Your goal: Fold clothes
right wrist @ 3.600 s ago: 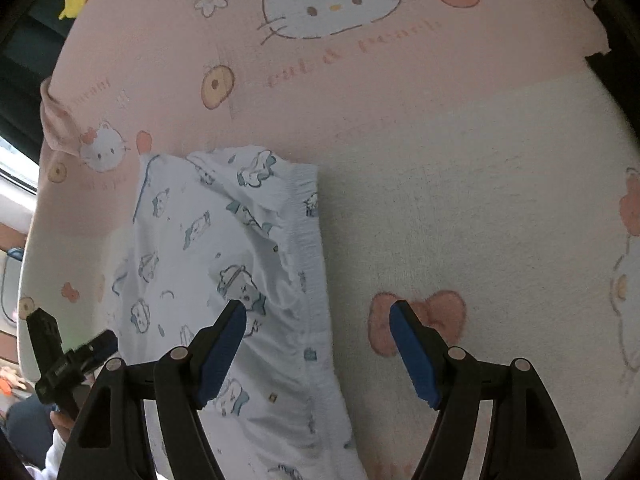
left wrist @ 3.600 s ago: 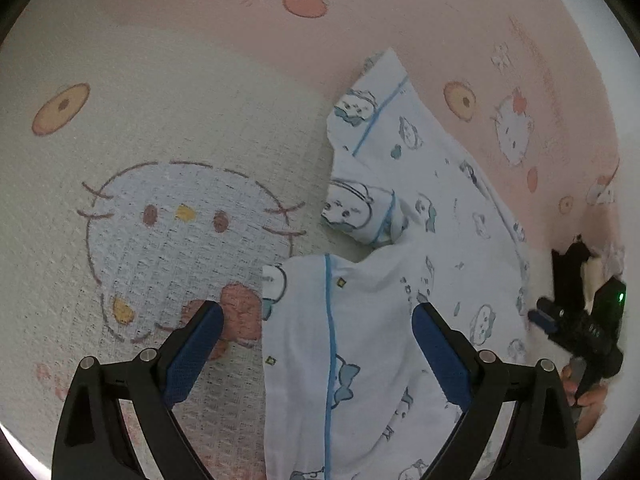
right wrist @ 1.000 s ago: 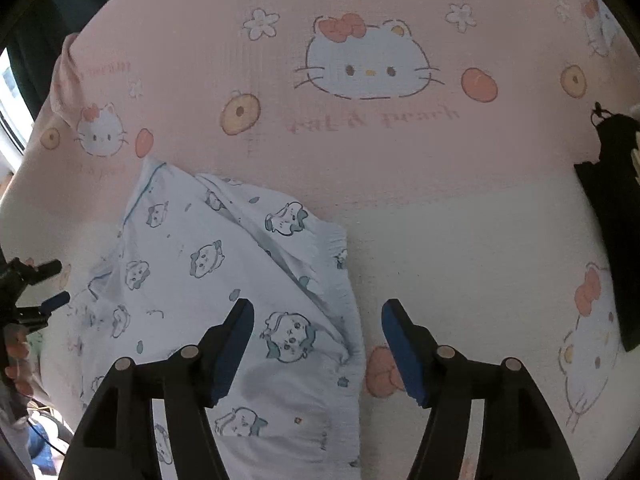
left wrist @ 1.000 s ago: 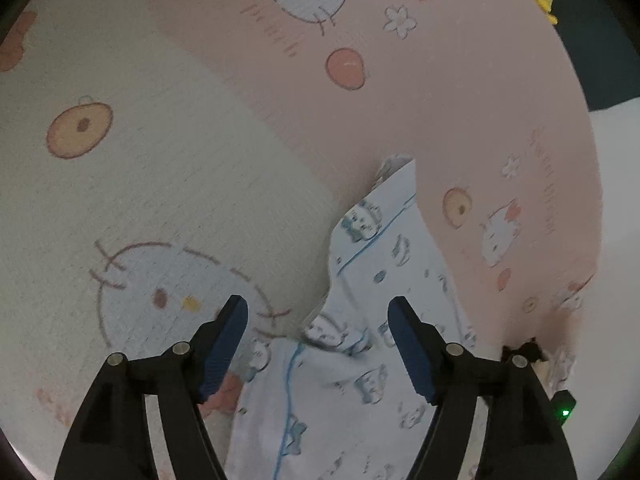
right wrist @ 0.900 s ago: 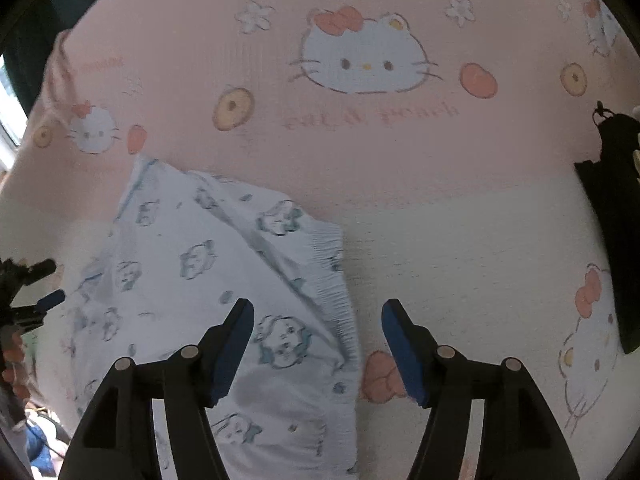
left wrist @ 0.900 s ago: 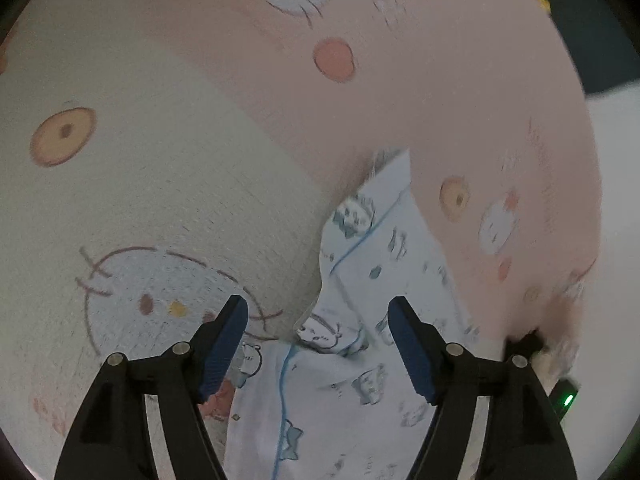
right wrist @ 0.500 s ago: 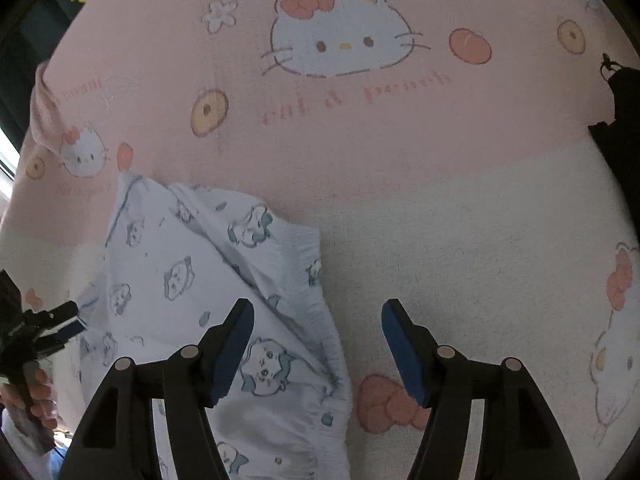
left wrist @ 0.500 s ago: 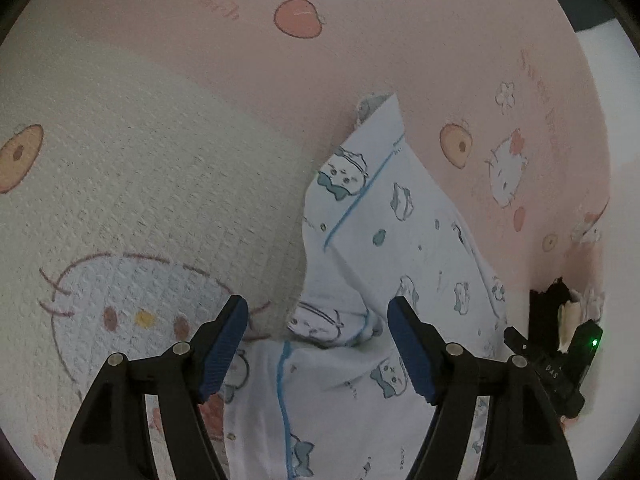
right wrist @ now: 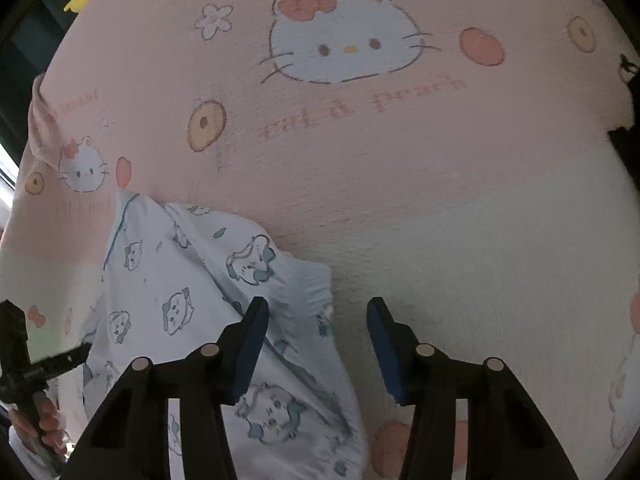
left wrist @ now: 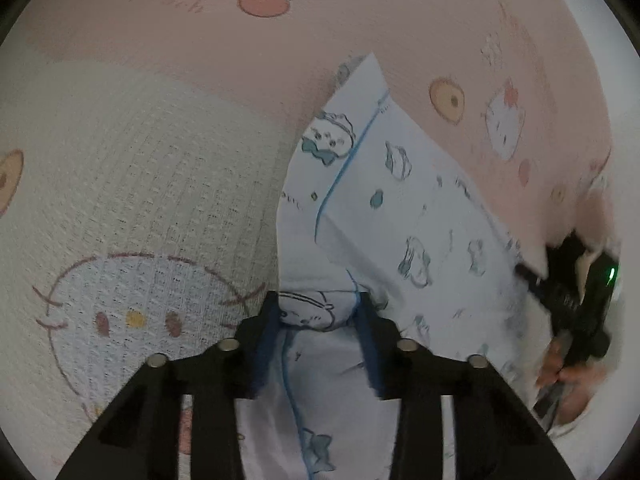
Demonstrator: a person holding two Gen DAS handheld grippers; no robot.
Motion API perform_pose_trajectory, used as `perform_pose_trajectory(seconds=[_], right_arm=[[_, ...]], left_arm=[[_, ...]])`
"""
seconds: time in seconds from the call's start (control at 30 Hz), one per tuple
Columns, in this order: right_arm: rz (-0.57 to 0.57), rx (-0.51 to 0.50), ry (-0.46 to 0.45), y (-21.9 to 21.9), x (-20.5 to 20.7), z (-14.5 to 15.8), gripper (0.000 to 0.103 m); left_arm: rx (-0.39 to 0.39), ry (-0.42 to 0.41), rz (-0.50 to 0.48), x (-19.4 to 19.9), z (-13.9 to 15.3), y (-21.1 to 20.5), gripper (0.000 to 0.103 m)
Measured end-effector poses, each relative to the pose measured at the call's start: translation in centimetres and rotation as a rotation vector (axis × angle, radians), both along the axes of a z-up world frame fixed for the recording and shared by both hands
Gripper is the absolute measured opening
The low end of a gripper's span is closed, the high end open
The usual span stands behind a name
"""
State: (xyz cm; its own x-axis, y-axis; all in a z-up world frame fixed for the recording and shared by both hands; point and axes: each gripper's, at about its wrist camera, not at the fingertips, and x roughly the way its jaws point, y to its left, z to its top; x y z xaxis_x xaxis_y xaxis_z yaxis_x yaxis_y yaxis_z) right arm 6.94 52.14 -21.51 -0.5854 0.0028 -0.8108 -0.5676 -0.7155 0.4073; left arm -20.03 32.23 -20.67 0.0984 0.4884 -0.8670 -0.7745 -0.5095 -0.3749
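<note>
Your left gripper (left wrist: 318, 316) pinches a bunched fold of the garment (left wrist: 404, 216); your right gripper (right wrist: 316, 320) gapes wide at its elastic hem. Folding looks barely begun.

Garment (left wrist: 420, 208): white, blue piping, small blue-green cartoon animals. Blanket (right wrist: 360, 168): pink and cream, white cat faces, orange peaches, doughnuts. Hand-held gripper pads (right wrist: 248, 344): blue.
</note>
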Motion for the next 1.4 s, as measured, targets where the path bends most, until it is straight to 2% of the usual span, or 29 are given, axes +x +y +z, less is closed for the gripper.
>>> perform_pose_trajectory(seconds=[0.03, 0.07, 0.1, 0.3, 0.4, 0.5, 0.57, 0.67, 0.87, 0.97, 1.07, 1.17, 1.23, 1.3, 1.33, 1.37, 1.4], right_arm=[[0.006, -0.005, -0.002, -0.1, -0.3, -0.2, 0.033], [0.011, -0.010, -0.003, -0.1, -0.7, -0.5, 0.021], [0.013, -0.007, -0.005, -0.2, -1.0, -0.6, 0.018], [-0.048, 0.138, -0.037, -0.5, -0.7, 0.2, 0.016], [-0.083, 0.111, -0.038, 0.2, -0.1, -0.5, 0.015], [-0.092, 0.134, -0.049, 0.1, -0.3, -0.7, 0.015], [-0.102, 0.179, -0.077, -0.1, -0.7, -0.7, 0.015], [-0.111, 0.168, -0.070, -0.3, -1.1, -1.0, 0.015], [-0.101, 0.168, -0.076, -0.6, -0.3, -1.2, 0.015], [-0.104, 0.148, -0.077, -0.4, -0.1, -1.2, 0.015], [-0.109, 0.124, -0.074, -0.2, -0.1, -1.2, 0.015], [-0.105, 0.087, -0.068, 0.2, 0.1, -1.3, 0.019], [-0.106, 0.048, -0.060, 0.4, 0.2, -1.2, 0.025], [-0.109, 0.025, -0.030, 0.4, 0.5, -0.6, 0.032], [-0.111, 0.020, -0.012, 0.3, 0.7, -0.3, 0.038], [-0.105, 0.019, 0.005, 0.2, 0.9, 0.0, 0.047], [-0.094, 0.020, 0.016, 0.0, 1.0, 0.2, 0.052]], left_arm=[[-0.003, 0.027, -0.015, 0.3, 0.1, 0.1, 0.027], [-0.006, 0.049, -0.023, 0.4, 0.2, 0.3, 0.020], [-0.008, 0.072, -0.031, 0.5, 0.3, 0.5, 0.015], [-0.039, 0.191, -0.072, 1.1, 1.0, 1.4, 0.012], [-0.083, 0.197, -0.081, 1.0, 0.8, 2.3, 0.012], [-0.075, 0.225, -0.076, 0.9, 1.2, 2.2, 0.012], [-0.078, 0.212, -0.058, 0.2, 1.5, 1.7, 0.012], [-0.076, 0.168, -0.039, -0.8, 1.8, 1.2, 0.012], [-0.121, 0.167, -0.069, -1.5, 1.4, -0.2, 0.014], [-0.140, 0.141, 0.015, -3.0, 1.2, -0.8, 0.014], [-0.125, 0.109, 0.134, -4.9, 2.4, -1.6, 0.015], [-0.035, 0.057, 0.216, -6.7, 4.3, -2.5, 0.016], [-0.010, 0.022, 0.236, -7.5, 5.0, -2.2, 0.019], [-0.001, 0.029, 0.225, -7.7, 5.4, -0.7, 0.034], [0.008, 0.027, 0.216, -7.7, 5.5, 0.4, 0.038], [0.026, 0.005, 0.209, -7.6, 5.1, 1.6, 0.046], [0.044, -0.017, 0.201, -7.5, 4.7, 2.9, 0.051]])
